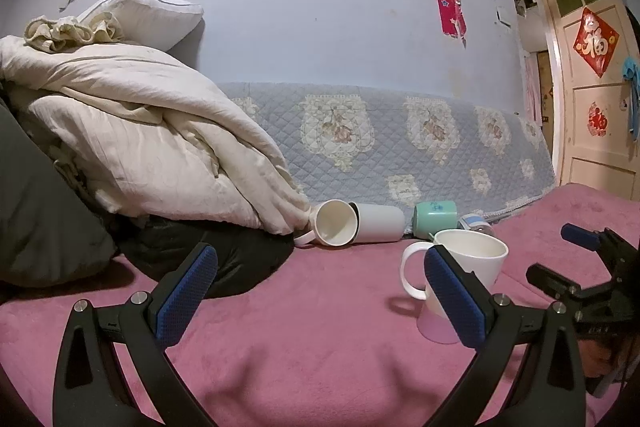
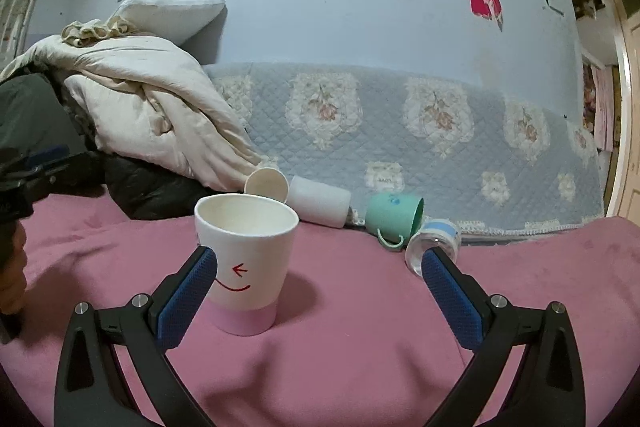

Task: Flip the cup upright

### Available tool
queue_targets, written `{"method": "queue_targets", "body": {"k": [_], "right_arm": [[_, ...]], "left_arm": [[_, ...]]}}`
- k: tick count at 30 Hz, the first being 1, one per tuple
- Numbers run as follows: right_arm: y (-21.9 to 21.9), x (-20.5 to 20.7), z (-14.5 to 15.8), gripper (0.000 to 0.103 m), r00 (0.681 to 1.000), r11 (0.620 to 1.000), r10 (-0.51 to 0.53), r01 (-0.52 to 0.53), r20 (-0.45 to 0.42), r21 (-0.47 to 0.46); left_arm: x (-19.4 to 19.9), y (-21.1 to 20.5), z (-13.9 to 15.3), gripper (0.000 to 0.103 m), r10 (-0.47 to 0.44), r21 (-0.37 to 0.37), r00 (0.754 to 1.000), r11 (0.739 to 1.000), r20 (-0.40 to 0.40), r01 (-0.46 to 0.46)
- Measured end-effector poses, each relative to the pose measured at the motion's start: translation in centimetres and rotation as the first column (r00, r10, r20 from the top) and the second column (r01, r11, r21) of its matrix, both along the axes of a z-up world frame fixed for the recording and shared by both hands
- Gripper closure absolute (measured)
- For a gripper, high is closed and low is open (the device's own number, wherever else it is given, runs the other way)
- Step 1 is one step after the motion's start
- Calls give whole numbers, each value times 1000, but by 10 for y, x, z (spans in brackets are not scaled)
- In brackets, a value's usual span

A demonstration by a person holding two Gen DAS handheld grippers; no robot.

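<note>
A white mug with a pink base and a red smiling face (image 2: 248, 263) stands upright on the pink blanket (image 2: 340, 367); it also shows in the left wrist view (image 1: 476, 263), partly behind my left gripper's right finger. My right gripper (image 2: 320, 267) is open and empty, its left finger just in front of the mug's left side. My left gripper (image 1: 320, 263) is open and empty, to the left of the mug. The right gripper shows in the left wrist view (image 1: 576, 251) at the far right.
Against the quilted bed cover (image 2: 440, 131) lie a white mug on its side (image 2: 267, 183), a white cylinder cup (image 2: 320, 207), a green mug on its side (image 2: 394, 217) and a clear jar with a blue band (image 2: 432, 243). A heap of bedding (image 1: 140, 131) and a dark garment (image 1: 224, 267) fill the left.
</note>
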State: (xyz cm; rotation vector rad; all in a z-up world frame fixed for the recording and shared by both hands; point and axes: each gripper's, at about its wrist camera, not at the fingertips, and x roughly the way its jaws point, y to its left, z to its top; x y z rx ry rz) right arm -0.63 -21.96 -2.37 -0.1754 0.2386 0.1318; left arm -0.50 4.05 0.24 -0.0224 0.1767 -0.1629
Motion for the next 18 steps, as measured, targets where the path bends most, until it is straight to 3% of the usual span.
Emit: {"method": "queue_targets", "body": {"k": [18], "right_arm": [[-5, 6, -4, 0, 999, 999, -32, 33, -30, 14]], "left_arm": [[0, -5, -1, 0, 21, 19, 1000, 1000, 15, -21]]}}
